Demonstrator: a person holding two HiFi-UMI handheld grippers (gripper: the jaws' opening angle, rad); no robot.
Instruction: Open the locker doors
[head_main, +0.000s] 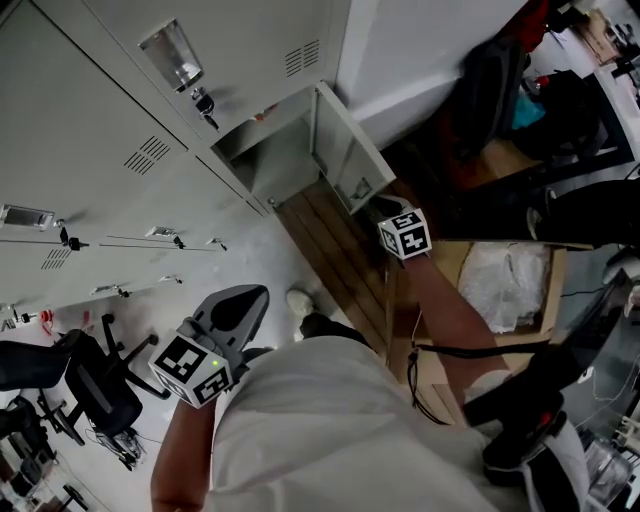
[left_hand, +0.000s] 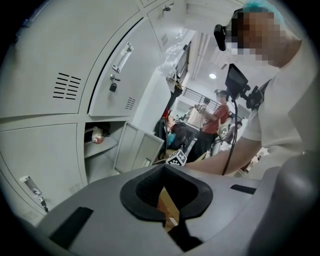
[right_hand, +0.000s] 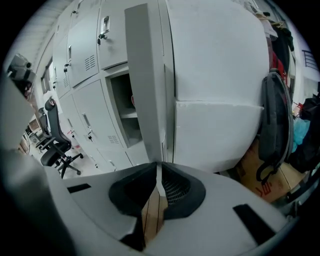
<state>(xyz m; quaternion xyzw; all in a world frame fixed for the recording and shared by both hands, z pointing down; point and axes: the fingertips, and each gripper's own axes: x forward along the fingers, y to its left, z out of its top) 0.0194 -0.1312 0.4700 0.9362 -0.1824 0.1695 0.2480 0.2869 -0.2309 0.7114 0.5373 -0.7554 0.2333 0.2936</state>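
Observation:
A bank of grey lockers fills the head view's left. One locker door stands swung out, and its compartment is open. My right gripper is at that door's lower edge. In the right gripper view the door is seen edge-on, and my right gripper is shut on its thin edge. My left gripper hangs lower, away from the lockers. In its own view my left gripper is shut with nothing held. The open door and a closed door's handle show beyond it.
A black office chair stands on the floor at lower left. A cardboard box sits right of my right arm. A dark backpack hangs beside the white wall. Another person stands far back.

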